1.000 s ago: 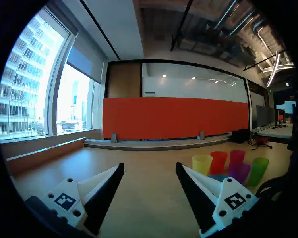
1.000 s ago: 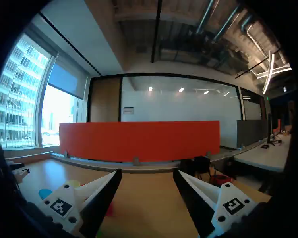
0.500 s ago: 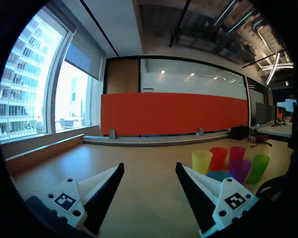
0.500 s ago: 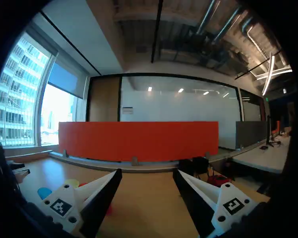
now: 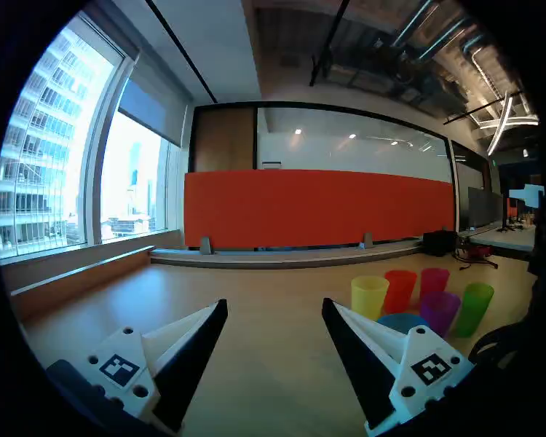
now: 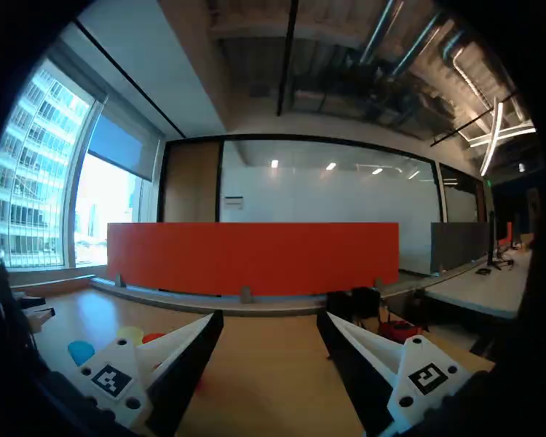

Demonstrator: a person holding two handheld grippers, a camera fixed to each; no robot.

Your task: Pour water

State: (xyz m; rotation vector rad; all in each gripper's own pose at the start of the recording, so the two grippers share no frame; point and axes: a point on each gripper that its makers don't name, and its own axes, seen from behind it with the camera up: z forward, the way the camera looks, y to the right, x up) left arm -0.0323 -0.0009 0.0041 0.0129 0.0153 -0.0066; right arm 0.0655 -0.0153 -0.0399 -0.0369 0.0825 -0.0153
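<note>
Pale wood tabletop (image 5: 273, 349) runs to an orange partition (image 5: 317, 207) beside tall windows (image 5: 47, 160). Your left gripper (image 5: 274, 301) and right gripper (image 6: 269, 315) gape empty. The coloured cups (image 5: 400, 290) stand on the tabletop, ahead-right of your left gripper.

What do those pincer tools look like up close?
Both the left gripper and the right gripper have two wedge-shaped fingers, white outside and black on the inner faces, tapering to points. Each finger carries a square black-and-white marker and small round holes.
</note>
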